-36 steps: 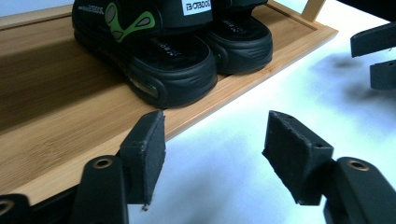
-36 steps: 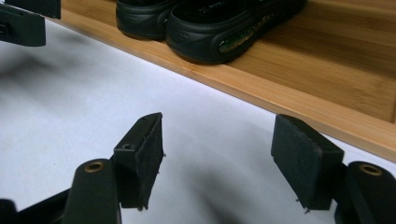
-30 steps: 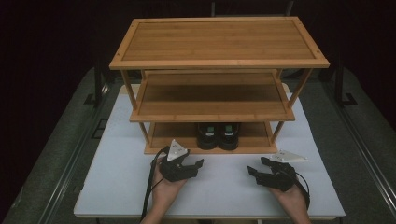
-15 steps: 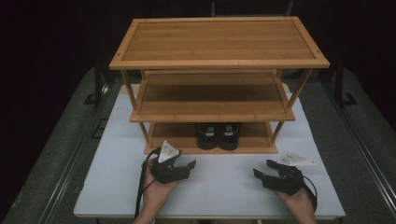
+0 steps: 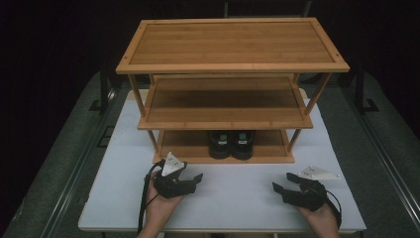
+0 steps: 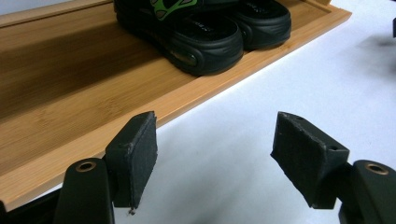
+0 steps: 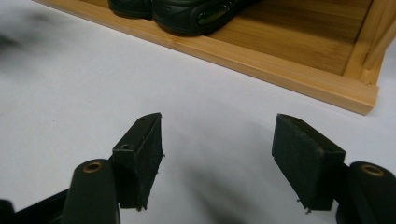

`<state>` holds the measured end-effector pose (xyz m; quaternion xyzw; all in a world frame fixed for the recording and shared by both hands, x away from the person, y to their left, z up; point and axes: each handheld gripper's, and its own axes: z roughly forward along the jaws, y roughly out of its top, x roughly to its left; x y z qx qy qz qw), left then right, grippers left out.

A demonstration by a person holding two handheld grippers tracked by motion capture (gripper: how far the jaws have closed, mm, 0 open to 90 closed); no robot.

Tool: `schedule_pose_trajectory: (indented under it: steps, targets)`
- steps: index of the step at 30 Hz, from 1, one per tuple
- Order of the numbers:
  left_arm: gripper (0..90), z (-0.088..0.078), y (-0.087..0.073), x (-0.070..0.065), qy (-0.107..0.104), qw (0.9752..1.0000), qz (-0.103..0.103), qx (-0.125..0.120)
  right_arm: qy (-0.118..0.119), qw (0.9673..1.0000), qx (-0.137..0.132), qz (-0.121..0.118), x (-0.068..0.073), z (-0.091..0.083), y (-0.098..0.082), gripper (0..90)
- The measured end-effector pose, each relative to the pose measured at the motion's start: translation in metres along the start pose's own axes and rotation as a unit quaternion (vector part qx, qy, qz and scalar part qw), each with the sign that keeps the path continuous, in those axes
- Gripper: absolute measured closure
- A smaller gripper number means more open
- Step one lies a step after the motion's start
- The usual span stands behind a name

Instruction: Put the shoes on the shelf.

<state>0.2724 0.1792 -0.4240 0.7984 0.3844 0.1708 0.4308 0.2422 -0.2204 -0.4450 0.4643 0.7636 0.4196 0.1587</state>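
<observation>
High view: a pair of black shoes stands on the bottom shelf of a three-tier bamboo rack, at the centre of the frame, side by side and touching. Their long axis runs up and down the picture, one end facing the rack's open front edge toward the bottom of the frame; whether that end is toe or heel cannot be told from here.

Both grippers rest on the white table below the rack. The left gripper, in the lower left of centre, lies just in front of the bottom shelf's front rail, with the shoes up and to its right, near but apart. The right gripper, in the lower right, lies farther from the rack, its jaws turned toward the frame's left; the shoes sit up and to its left, well apart.

In the left gripper view the shoes fill the top centre, above and beyond the gap of the jaws, with green marking on the upper. These jaws are spread, have just been widening, and have nothing between them. In the right gripper view the shoes lie at the top edge, left of centre, and the jaws stand released over bare table.
</observation>
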Motion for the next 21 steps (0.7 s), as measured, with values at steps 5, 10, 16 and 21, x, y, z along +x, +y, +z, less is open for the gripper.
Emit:
schedule_pose_trajectory:
  steps: [5, 10, 16, 21]
  targets:
    - [29.5, -0.004, -0.003, 0.002, 0.000, 1.0000, 0.001, 0.000, 0.000, 1.0000, 0.000, 0.000, -0.002, -0.005, -0.005, 32.8]
    - [28.6, -0.008, -0.006, 0.002, 0.000, 1.0000, 0.003, 0.002, -0.002, 1.0000, -0.002, 0.003, -0.003, -0.011, -0.008, 32.6]
    - [27.5, -0.009, -0.013, 0.006, -0.001, 1.0000, -0.002, 0.007, -0.006, 1.0000, -0.006, 0.004, -0.006, -0.019, -0.013, 32.2]
    - [26.0, -0.012, -0.020, 0.008, -0.001, 1.0000, -0.007, 0.006, -0.007, 0.9999, -0.011, 0.010, -0.006, -0.023, -0.018, 31.3]
